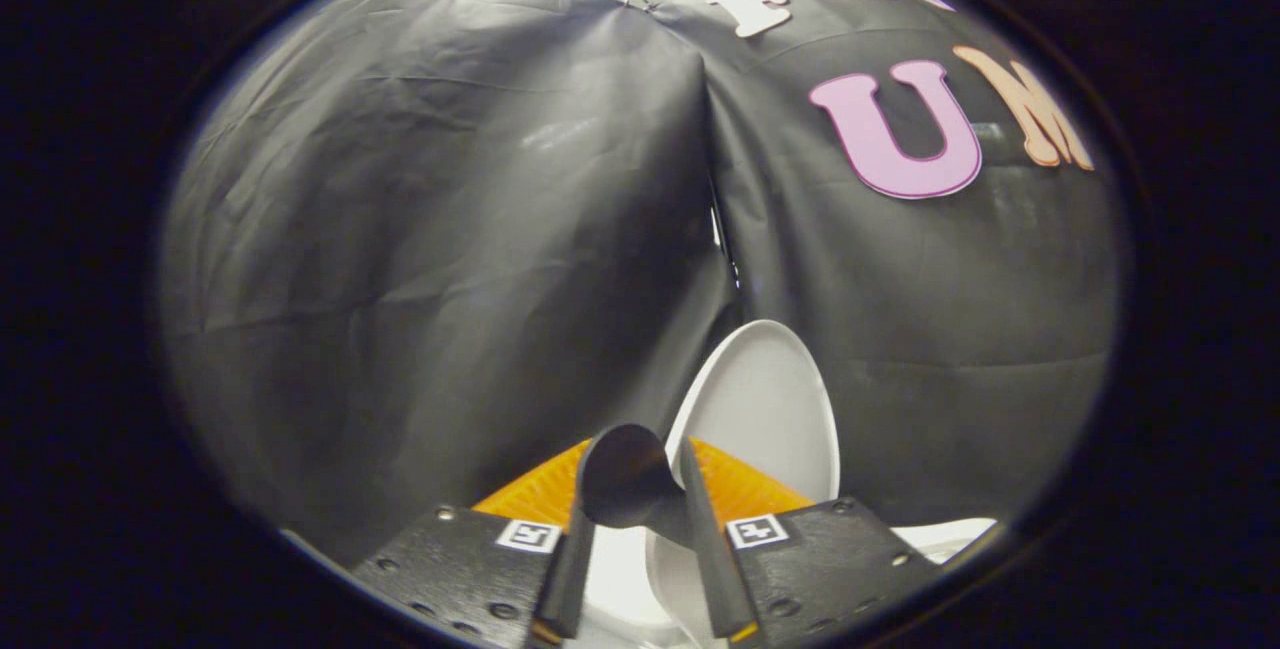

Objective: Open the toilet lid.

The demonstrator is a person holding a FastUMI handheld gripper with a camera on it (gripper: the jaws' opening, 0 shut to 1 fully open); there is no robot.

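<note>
White oval plastic toilet lid (765, 409) raised near upright, at 1 o'clock just beyond gripper (632, 489); fingers slightly apart, clamping nothing.

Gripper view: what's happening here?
A person's handheld tool is working on the white toilet lid. The lid is raised and stands near upright against the black cloth wall, just ahead of the fingers and slightly to their right. The fingers are close together, with the lid's edge seemingly at or between their tips; whether both press on it is not clear. The opening looks largely done.
</note>
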